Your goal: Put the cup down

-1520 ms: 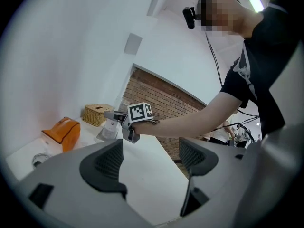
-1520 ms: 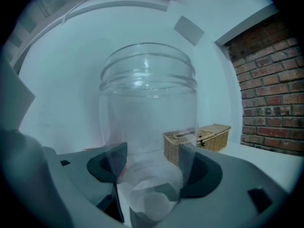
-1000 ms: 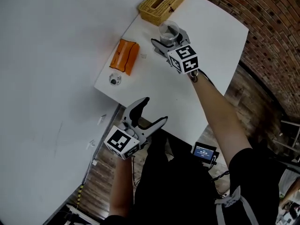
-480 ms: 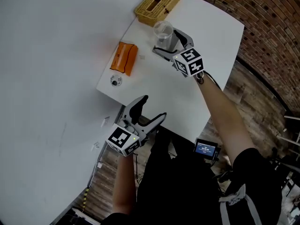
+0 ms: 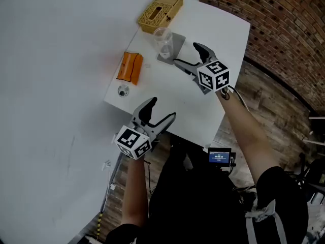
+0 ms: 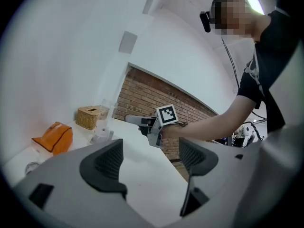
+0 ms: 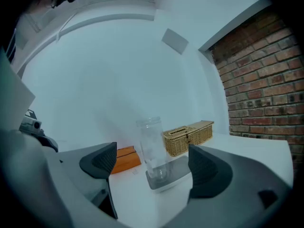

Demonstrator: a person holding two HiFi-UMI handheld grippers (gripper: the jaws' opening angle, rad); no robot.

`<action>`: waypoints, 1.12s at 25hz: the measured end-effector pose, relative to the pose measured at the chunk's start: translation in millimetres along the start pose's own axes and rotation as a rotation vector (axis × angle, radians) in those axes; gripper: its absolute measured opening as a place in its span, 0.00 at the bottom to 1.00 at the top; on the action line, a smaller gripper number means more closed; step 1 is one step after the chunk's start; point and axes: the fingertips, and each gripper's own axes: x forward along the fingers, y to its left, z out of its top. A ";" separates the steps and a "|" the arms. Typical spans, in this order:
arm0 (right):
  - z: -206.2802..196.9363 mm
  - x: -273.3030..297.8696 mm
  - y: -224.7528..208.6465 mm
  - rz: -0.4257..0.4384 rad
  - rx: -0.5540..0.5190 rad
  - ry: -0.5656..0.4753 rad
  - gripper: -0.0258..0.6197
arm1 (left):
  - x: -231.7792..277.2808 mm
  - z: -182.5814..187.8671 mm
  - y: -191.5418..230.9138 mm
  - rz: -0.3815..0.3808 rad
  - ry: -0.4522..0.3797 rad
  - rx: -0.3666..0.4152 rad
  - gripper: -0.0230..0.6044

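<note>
Fingers (image 7: pixel 206 165) of the right gripper (image 5: pixel 185 54) are spread wide and grip nothing. The cup stands just ahead of their tips, and neither pad touches it. Fingers (image 6: pixel 102 163) of the left gripper (image 5: pixel 162 109) are also spread wide with nothing between them, and they hang over the near edge of the bench.

Everything sits on the white bench (image 5: pixel 198 105), which stands against a white wall with a brick wall at its right end. At the far end lies a long wicker box (image 5: pixel 160 10) with a slot in its top. An orange pouch (image 5: pixel 129 66) lies near the wall side, to the left of the cup. Between the pouch and the right gripper is a flat grey pad (image 5: pixel 175 42). The clear cup (image 5: pixel 162 37) stands upright on this pad, close to the wicker box but apart from it. In the right gripper view the cup (image 7: pixel 152 144) rises straight from the pad (image 7: pixel 178 170), with the box behind it and the pouch to its left. A small round object (image 5: pixel 122 91), too small to identify, lies near the bench's corner, just below the pouch.
</note>
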 end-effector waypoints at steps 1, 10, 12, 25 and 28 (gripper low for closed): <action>3.0 -8.6 1.6 0.001 0.016 -0.001 0.79 | 1.4 2.4 -3.1 -0.005 0.000 0.006 0.63; 13.8 -85.8 19.9 -0.016 0.091 0.020 0.74 | 17.0 7.9 -31.4 -0.066 0.017 0.059 0.63; 16.5 -104.0 25.6 -0.027 0.094 0.007 0.69 | 21.3 8.1 -36.9 -0.083 0.020 0.077 0.63; 47.5 -202.3 72.1 -0.069 0.066 -0.136 0.46 | 43.5 44.3 -77.1 -0.188 -0.005 0.185 0.62; 41.5 -213.3 75.0 -0.085 0.097 -0.147 0.44 | 45.1 44.4 -83.9 -0.199 -0.010 0.178 0.62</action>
